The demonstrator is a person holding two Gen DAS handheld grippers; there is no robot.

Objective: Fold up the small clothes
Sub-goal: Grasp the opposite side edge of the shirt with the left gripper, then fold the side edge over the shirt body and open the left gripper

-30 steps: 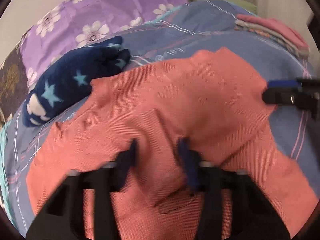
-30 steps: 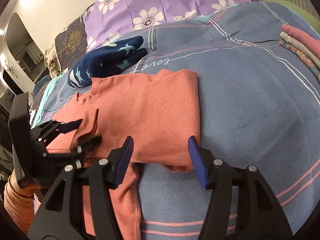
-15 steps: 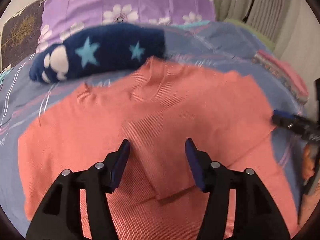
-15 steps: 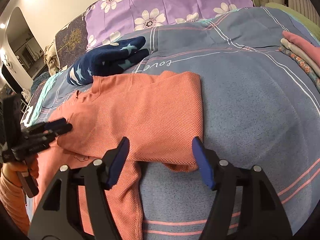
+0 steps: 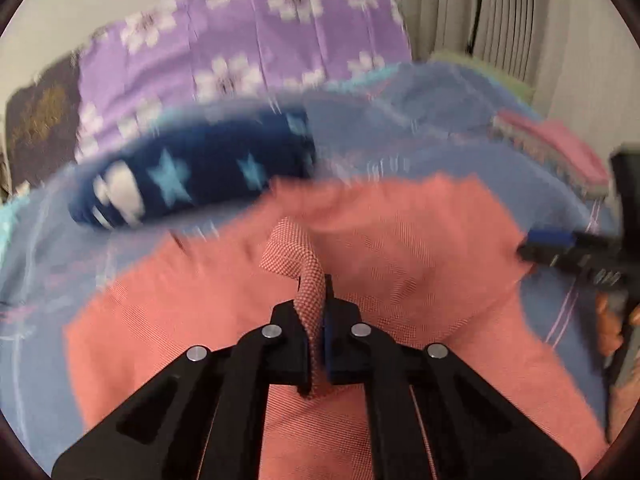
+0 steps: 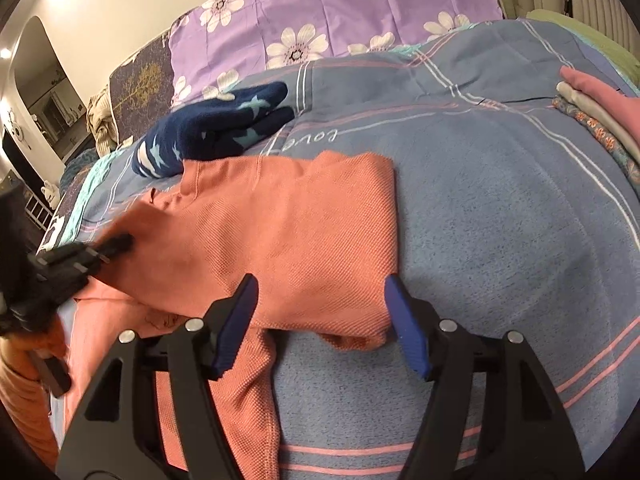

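The bed is covered by a blue plaid bedspread (image 6: 500, 208) with pink and white stripes and stitched lettering. A purple pillow (image 6: 332, 20) printed with white flowers stands at the head of the bed. Beside it, on the left, a dark pillow (image 6: 140, 92) carries a gold tree pattern. A navy plush item (image 6: 216, 128) with light-blue stars lies on the bedspread in front of the purple pillow. A green cover (image 6: 576, 36) shows at the far right edge of the bed. Vertical ribbed curtains (image 5: 492, 12) hang behind the bed.
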